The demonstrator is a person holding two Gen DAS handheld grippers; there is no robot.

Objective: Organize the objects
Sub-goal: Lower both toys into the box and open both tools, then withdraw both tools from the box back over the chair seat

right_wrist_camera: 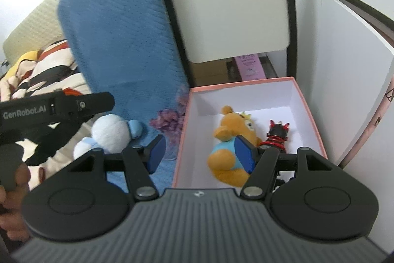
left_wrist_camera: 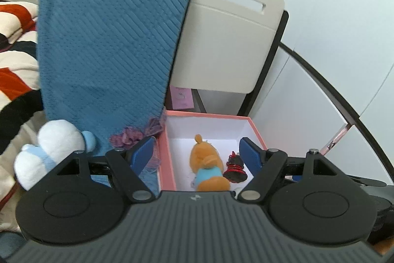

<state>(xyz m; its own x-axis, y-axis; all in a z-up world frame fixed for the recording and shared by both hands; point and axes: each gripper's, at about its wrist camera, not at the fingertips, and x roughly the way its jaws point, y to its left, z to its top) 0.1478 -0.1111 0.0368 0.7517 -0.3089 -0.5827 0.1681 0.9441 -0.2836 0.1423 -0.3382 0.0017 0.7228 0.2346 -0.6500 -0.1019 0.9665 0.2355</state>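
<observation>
The left tongs (left_wrist_camera: 197, 154) stand spread with nothing between the pads; the right tongs (right_wrist_camera: 199, 157) are likewise spread and empty; both hang above the pink box (right_wrist_camera: 310, 112); inside it an orange plush toy (right_wrist_camera: 231, 139) in a blue shirt lies beside a small red-and-black figure (right_wrist_camera: 277, 134); left of the box a white-and-blue plush (right_wrist_camera: 110, 132) and a purple hair tie (right_wrist_camera: 167, 121) rest on the blue cushion (right_wrist_camera: 118, 36); a beige chair (right_wrist_camera: 229, 16) stands behind.
</observation>
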